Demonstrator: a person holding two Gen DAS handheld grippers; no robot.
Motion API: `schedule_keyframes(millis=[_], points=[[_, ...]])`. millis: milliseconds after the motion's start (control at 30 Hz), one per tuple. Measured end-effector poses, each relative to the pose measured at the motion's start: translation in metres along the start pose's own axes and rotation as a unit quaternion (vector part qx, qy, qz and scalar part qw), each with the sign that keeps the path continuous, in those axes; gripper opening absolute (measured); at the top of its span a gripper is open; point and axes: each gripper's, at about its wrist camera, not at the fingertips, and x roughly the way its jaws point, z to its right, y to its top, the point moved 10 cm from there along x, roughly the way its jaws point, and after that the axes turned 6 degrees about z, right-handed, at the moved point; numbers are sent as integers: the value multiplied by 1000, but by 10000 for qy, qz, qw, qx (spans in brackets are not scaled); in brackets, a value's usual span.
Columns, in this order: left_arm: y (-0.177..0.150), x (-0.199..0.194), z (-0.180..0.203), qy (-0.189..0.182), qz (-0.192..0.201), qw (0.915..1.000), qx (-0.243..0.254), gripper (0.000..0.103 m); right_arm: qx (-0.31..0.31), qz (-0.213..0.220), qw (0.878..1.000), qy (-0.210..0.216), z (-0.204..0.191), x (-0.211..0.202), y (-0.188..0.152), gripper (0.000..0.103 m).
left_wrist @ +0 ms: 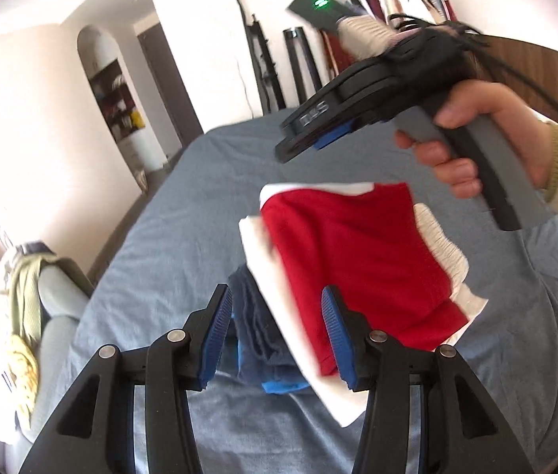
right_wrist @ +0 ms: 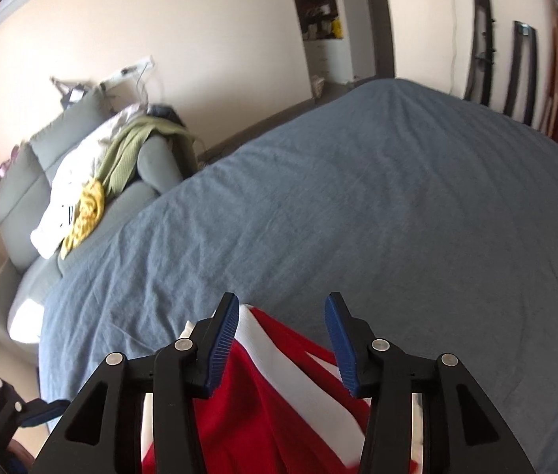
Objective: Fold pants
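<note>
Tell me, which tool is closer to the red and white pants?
Left. The left tool sits right over the pants, open; the right tool hangs higher above their far edge.

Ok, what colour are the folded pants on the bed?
Red with white side panels, best seen in the left wrist view.

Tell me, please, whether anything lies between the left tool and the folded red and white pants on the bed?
Nothing visible does: the left tool hangs open directly over the near edge of the pants.
</note>
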Motion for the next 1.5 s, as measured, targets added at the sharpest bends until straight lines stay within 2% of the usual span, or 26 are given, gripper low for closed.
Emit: schedule_keyframes(millis=[167, 267, 367, 433, 567, 633, 733, 833, 933, 1067, 1267, 1500], points=[[17, -20, 19, -164, 228, 9996, -60, 47, 351, 532, 9970, -435, 28, -66, -6, 46], [27, -33, 26, -163, 390, 9991, -92, 53, 576, 749, 9933, -665, 39, -105, -22, 58], [34, -46, 35, -241, 499, 9984, -123, 55, 722, 903, 9887, -958, 46, -139, -42, 60], [35, -54, 39, -219, 543, 9982, -114, 57, 857, 923, 9850, -1176, 50, -159, -62, 66], [31, -70, 52, -253, 592, 9978, -137, 60, 1170, 1000, 9785, -1372, 51, -189, -97, 69], [29, -77, 57, -266, 610, 9976, -175, 62, 1257, 1032, 9742, -1567, 50, -202, -116, 73], [18, -84, 65, -208, 652, 9974, -247, 66, 1284, 1131, 9698, -1738, 47, -217, -137, 75], [5, -88, 74, -153, 672, 9972, -296, 71, 1330, 1291, 9624, -1985, 43, -232, -161, 83], [-9, -90, 81, -89, 654, 9970, -392, 74, 1229, 1303, 9596, -2168, 44, -240, -184, 85], [-28, -95, 90, -7, 700, 9961, -531, 80, 1286, 1290, 9604, -2109, 40, -242, -216, 85], [-52, -108, 110, 64, 979, 9935, -581, 86, 1369, 1529, 9553, -2129, 39, -250, -253, 85], [-85, -137, 129, 113, 1171, 9919, -484, 86, 1374, 1787, 9490, -2204, 24, -264, -294, 85]])
